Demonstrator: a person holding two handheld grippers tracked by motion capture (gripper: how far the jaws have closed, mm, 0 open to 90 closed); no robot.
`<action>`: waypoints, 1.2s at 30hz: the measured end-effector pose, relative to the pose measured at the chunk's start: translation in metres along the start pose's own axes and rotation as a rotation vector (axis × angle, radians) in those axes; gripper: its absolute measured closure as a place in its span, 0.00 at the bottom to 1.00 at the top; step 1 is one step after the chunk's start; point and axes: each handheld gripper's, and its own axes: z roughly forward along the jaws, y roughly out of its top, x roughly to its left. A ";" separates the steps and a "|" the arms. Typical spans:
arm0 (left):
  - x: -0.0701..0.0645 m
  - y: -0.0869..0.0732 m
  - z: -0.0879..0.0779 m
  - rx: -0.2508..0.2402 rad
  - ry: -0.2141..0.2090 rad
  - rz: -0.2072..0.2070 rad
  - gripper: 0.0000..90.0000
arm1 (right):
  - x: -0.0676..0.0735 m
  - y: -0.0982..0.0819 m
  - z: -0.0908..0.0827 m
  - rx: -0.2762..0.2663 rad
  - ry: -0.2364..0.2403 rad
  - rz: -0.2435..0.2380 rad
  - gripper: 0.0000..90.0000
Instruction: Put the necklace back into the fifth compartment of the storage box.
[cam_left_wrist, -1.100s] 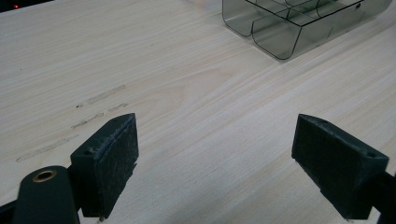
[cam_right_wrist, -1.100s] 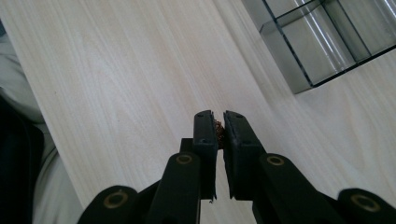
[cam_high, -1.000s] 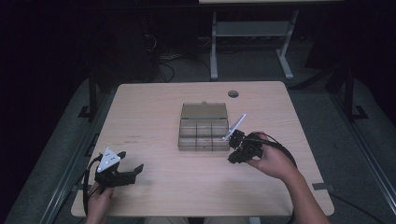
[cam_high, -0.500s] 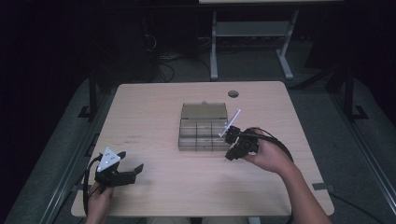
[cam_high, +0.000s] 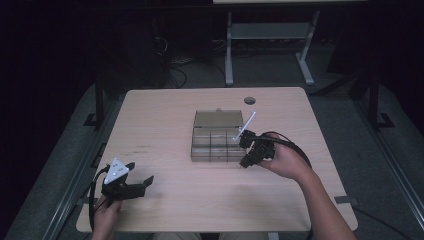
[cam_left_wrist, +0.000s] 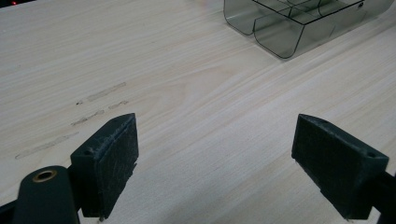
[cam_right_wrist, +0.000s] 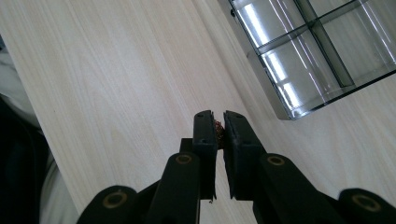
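A clear smoky compartment box (cam_high: 217, 141) lies open at the table's middle, its lid folded back. My right gripper (cam_high: 244, 163) hovers at the box's near right corner, pointing down and toward the person. In the right gripper view its jaws (cam_right_wrist: 220, 116) are shut on a tiny reddish-brown piece (cam_right_wrist: 218, 129), just above bare wood beside the box's corner (cam_right_wrist: 299, 79). My left gripper (cam_high: 146, 182) rests near the table's front left corner. Its jaws (cam_left_wrist: 215, 154) are open wide with nothing between them, and the box (cam_left_wrist: 280, 32) lies far ahead of them.
The light wooden table (cam_high: 165, 115) has a round cable hole (cam_high: 250, 100) at its back edge. A metal-legged stand (cam_high: 267, 35) is on the dark floor behind the table. Faint scuff marks (cam_left_wrist: 98, 95) show on the wood ahead of the left gripper.
My right gripper has shifted slightly away from the person and left, closer to the box's corner. The left gripper has stayed where it was.
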 end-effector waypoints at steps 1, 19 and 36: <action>0.000 0.000 0.000 -0.001 0.002 -0.001 0.16 | 0.000 0.001 0.000 0.004 -0.002 0.000 0.92; -0.001 0.000 0.001 0.008 -0.008 0.005 0.16 | -0.002 0.020 -0.004 0.013 -0.016 -0.013 0.92; 0.000 0.000 0.001 0.013 -0.009 0.010 0.16 | -0.009 0.042 -0.006 0.020 -0.029 -0.017 0.92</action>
